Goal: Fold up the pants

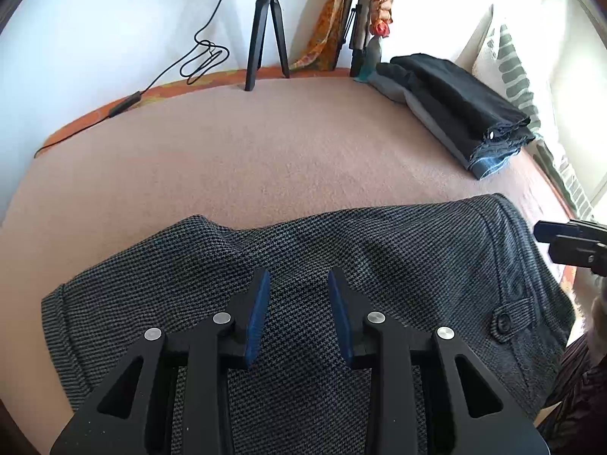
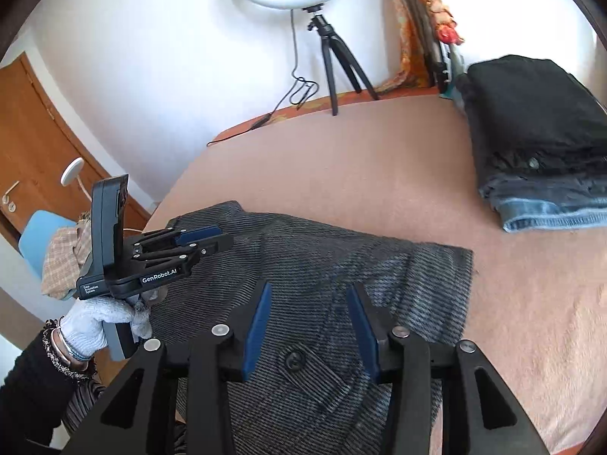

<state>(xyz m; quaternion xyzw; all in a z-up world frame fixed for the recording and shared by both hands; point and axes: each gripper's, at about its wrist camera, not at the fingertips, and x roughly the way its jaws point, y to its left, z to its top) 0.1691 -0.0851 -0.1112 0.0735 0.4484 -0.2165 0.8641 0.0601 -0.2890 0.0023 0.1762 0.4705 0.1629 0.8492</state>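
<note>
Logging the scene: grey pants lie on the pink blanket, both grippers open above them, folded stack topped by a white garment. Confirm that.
One error: the top garment of the folded stack is black, as the right wrist view shows. The grey pants, pink blanket, open left gripper and open right gripper are correct.

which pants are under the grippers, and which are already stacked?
The grey houndstooth pants lie spread out beneath both open grippers, left gripper and right gripper. The black pair and the blue jeans beneath it sit folded in the far-right stack.
</note>
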